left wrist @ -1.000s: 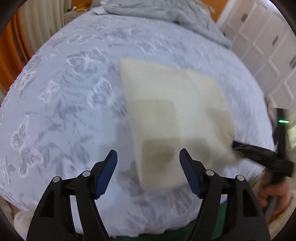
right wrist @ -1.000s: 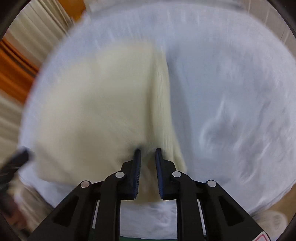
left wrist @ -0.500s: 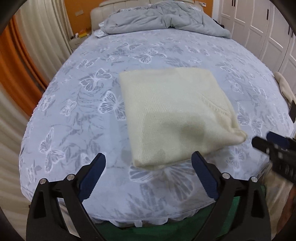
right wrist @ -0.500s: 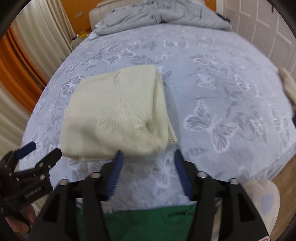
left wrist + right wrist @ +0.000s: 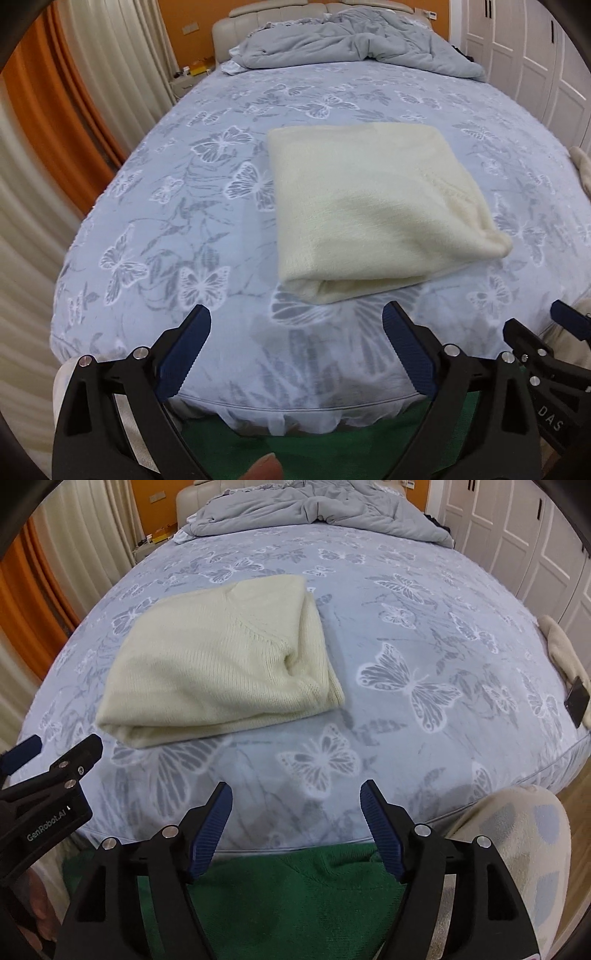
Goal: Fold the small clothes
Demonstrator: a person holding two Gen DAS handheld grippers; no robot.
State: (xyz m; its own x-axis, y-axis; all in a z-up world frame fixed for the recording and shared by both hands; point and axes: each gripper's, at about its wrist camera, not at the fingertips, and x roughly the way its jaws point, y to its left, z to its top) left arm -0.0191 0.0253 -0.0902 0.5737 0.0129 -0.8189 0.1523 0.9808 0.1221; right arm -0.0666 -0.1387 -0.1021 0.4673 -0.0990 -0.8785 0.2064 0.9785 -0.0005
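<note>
Both tools had drawn back from the cream sweater since a second before, when the right tool was pinched on its near edge and the left tool hung over it. Now the right tool's jaws were spread wide with nothing between them, held over the near edge of the bed. The left tool was likewise spread and empty, just short of the sweater's near fold. The sweater lay folded into a flat, roughly square bundle on the butterfly-print bedspread, in its near half, touching neither tool. A rumpled grey duvet was heaped at the far end by the headboard. White wardrobe doors stood along the right, and orange and cream curtains hung at the left.
</note>
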